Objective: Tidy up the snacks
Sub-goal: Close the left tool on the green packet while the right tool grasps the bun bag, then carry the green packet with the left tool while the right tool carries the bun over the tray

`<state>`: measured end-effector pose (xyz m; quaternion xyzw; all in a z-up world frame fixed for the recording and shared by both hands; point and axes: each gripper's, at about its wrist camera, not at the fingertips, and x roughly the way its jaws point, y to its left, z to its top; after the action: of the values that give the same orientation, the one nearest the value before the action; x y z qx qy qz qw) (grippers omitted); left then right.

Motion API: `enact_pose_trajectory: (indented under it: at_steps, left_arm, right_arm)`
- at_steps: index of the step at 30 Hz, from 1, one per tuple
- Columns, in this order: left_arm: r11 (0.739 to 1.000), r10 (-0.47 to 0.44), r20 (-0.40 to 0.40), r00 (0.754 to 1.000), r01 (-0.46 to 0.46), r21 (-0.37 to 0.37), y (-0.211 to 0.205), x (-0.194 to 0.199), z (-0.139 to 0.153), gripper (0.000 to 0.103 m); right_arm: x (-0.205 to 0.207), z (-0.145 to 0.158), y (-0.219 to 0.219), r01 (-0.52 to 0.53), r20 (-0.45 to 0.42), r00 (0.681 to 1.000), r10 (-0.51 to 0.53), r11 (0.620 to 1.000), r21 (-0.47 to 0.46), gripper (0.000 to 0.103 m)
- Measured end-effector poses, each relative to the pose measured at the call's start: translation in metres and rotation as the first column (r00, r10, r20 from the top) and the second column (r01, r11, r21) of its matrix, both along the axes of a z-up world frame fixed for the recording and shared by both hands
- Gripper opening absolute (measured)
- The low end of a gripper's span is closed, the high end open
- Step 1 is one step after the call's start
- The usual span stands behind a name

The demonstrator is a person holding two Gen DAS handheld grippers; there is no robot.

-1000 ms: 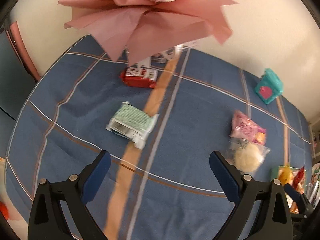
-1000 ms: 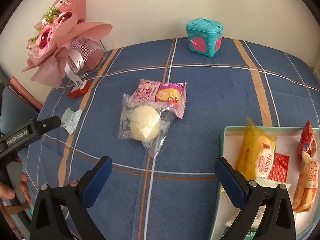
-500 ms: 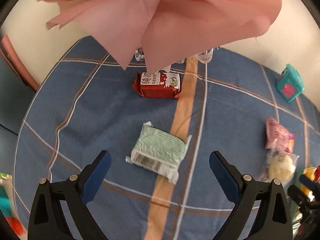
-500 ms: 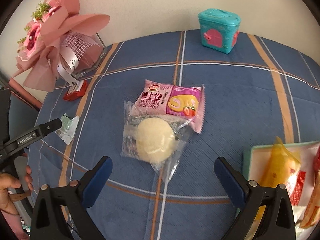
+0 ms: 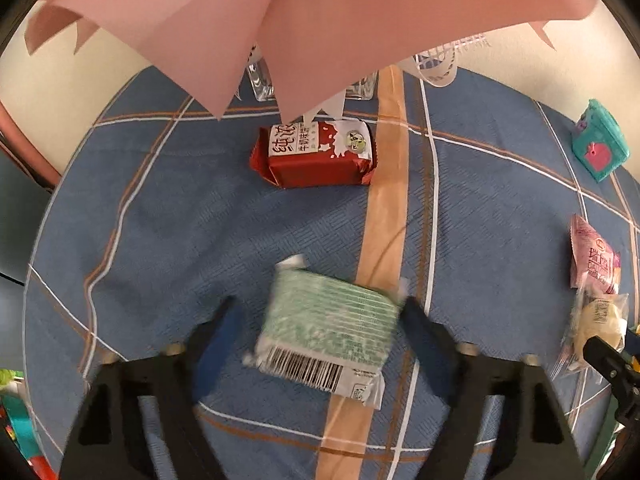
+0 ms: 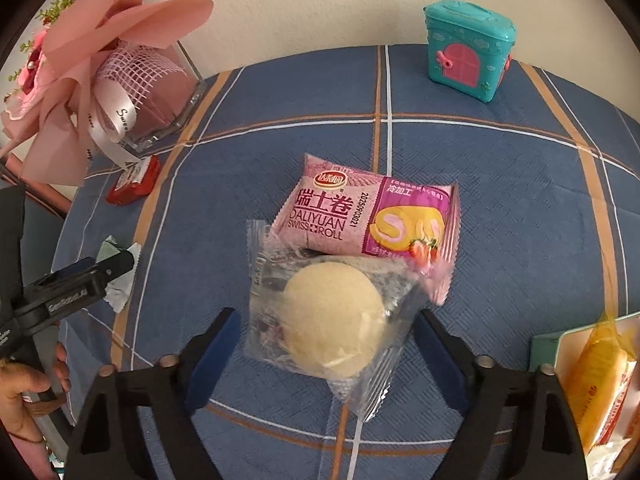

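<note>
Both claws closing, not yet gripping: left claw straddles green pack; right claw straddles soft bun. Light, crushable; pinch gently at the sides.

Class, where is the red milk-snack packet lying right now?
In the left wrist view, the red packet lies on the blue cloth beyond the green packet, just under the pink bouquet wrapping.
</note>
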<state>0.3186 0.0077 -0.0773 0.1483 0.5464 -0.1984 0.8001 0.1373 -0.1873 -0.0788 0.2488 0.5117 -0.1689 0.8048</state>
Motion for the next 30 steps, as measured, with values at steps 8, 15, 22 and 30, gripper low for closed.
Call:
enact_pose_trajectory:
  at_steps: [8, 15, 22, 30]
  left_arm:
    - [1.000, 0.005, -0.003, 1.000, -0.005, 0.010, 0.001, -0.012, -0.002, 0.060]
    - [0.991, 0.124, -0.037, 0.992, -0.125, -0.046, 0.018, -0.037, 0.008, 0.058]
    - [0.970, 0.173, -0.025, 0.985, -0.175, -0.167, 0.009, -0.085, 0.040, 0.058]
    - [0.960, 0.142, -0.013, 0.990, -0.141, -0.243, -0.031, -0.130, 0.081, 0.058]
  right_arm:
    - [-0.007, 0.002, -0.001, 0.012, 0.012, 1.000, -0.012, 1.000, 0.017, 0.064]
    - [-0.028, 0.014, 0.002, 0.015, 0.026, 1.000, -0.016, 0.999, 0.035, 0.062]
    - [-0.063, 0.034, 0.004, 0.040, 0.040, 0.998, -0.042, 0.999, 0.034, 0.062]
    - [-0.102, 0.053, 0.002, 0.081, 0.040, 0.996, -0.082, 0.997, 0.016, 0.062]
